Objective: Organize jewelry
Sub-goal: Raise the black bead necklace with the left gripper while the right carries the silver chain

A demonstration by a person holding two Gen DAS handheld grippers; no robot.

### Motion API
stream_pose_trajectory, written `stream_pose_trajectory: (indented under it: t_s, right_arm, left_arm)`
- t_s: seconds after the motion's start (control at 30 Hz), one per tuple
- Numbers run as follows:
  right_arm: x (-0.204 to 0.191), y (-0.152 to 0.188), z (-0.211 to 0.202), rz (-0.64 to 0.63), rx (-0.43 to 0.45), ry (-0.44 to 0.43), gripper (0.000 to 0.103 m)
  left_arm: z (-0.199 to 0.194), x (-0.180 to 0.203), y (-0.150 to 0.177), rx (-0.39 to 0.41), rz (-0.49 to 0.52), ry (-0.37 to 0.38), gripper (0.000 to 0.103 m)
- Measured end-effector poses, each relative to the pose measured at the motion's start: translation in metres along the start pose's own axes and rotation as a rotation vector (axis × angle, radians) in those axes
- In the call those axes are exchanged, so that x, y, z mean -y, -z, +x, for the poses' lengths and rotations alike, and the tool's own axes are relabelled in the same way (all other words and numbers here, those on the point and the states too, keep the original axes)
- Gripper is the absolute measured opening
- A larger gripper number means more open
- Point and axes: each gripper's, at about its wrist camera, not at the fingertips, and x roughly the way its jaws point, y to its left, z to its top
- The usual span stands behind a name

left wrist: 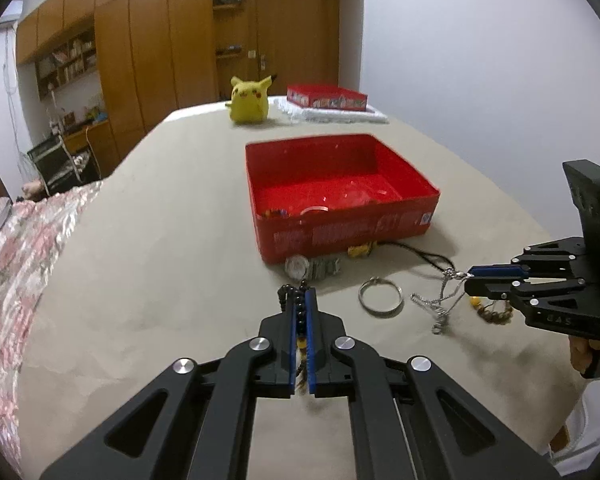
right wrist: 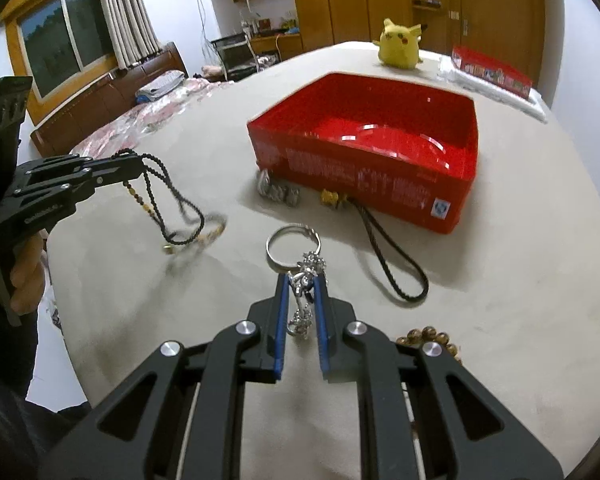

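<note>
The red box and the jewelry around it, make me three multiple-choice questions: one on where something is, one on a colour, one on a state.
1. Where does the wristwatch lie?
A. inside the red box
B. on the table against the red box's near wall
C. beside the yellow plush

2. What colour is the bangle on the table?
A. silver
B. green
C. red

3. What is the left gripper doing?
A. open over the box
B. shut on nothing
C. shut on the black bead necklace

Answers:
1 B, it rests on the cloth at the foot of the red box.
2 A, the ring is shiny silver.
3 C, the black bead necklace hangs from its closed pads.
</note>
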Motion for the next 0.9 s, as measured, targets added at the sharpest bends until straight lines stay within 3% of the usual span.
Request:
stream_pose_trajectory:
  t_s: [0.37,0.9]
  right_arm:
    - [-0.018,-0.019,-0.032,-0.066,0.058,0.019,0.011]
    - [-0.022,-0.044,-0.065,-0.109,0.111,0.042,0.010]
  left_arm:
    - [-0.031,0.010,-0.019,0.069,0.043,-0.023,0.003]
    - [-0.050,0.009,-0.033,0.108,0.063,-0.052,0.003]
